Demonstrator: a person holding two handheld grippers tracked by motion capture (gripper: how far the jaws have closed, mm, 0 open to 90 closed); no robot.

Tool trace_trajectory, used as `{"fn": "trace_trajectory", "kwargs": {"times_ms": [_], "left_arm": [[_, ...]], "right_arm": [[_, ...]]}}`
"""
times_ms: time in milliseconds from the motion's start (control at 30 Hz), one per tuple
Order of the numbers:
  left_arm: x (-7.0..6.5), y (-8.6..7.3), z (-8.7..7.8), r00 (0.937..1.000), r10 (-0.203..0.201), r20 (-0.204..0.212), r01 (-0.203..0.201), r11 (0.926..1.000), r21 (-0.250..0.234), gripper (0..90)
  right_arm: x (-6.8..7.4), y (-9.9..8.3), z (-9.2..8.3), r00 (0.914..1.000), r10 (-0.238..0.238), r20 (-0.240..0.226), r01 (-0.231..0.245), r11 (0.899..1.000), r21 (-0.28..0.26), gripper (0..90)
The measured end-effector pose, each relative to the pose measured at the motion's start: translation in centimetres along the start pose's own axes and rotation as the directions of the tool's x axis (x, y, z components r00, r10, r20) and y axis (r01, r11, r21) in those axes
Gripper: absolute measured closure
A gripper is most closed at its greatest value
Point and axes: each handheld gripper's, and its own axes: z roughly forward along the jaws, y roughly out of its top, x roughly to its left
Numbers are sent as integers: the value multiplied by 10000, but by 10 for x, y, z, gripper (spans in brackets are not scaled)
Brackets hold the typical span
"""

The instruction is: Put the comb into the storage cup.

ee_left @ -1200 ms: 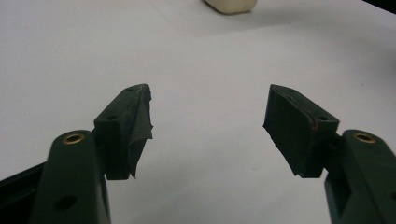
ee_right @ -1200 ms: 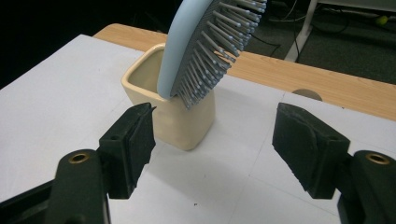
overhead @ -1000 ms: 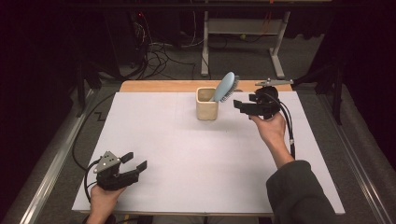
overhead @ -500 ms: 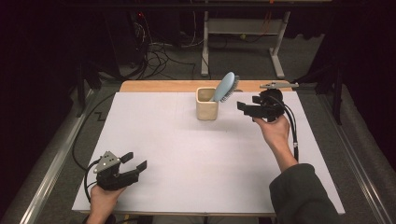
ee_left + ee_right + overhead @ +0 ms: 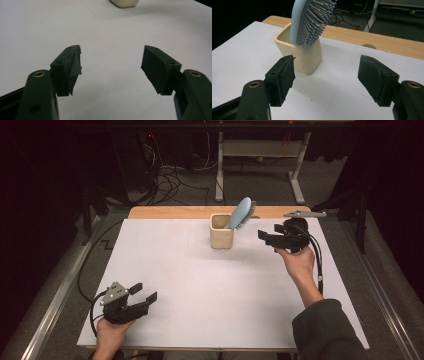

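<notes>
Shifted slightly since the earlier frame: right gripper (image 5: 267, 238), now a little farther from the cup (image 5: 221, 232) and just beside it on the right. No change at the left gripper (image 5: 144, 292), parked near the front left corner of the surface (image 5: 200, 290). No change in the hairbrush (image 5: 242, 213): handle down in the cup, head leaning out over the rim toward the right gripper, bristles facing it.

Right jaws: apart, nothing between them, aimed at the cup and brush head in the right gripper view. Left jaws: apart and empty, pointing across bare surface toward the cup.

Judged meaning: brush either just deposited or about to be gripped; small retreat and open jaws favour a completed placement, not certain.
</notes>
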Motion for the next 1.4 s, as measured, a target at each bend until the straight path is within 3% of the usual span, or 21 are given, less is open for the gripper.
{"fn": "trace_trajectory", "kwargs": {"times_ms": [1400], "left_arm": [[0,0,0,10000,-35,-39,35,10000,3,325]], "right_arm": [[-12,-15,-30,10000,87,-25,-87,9992,-381,303]]}}
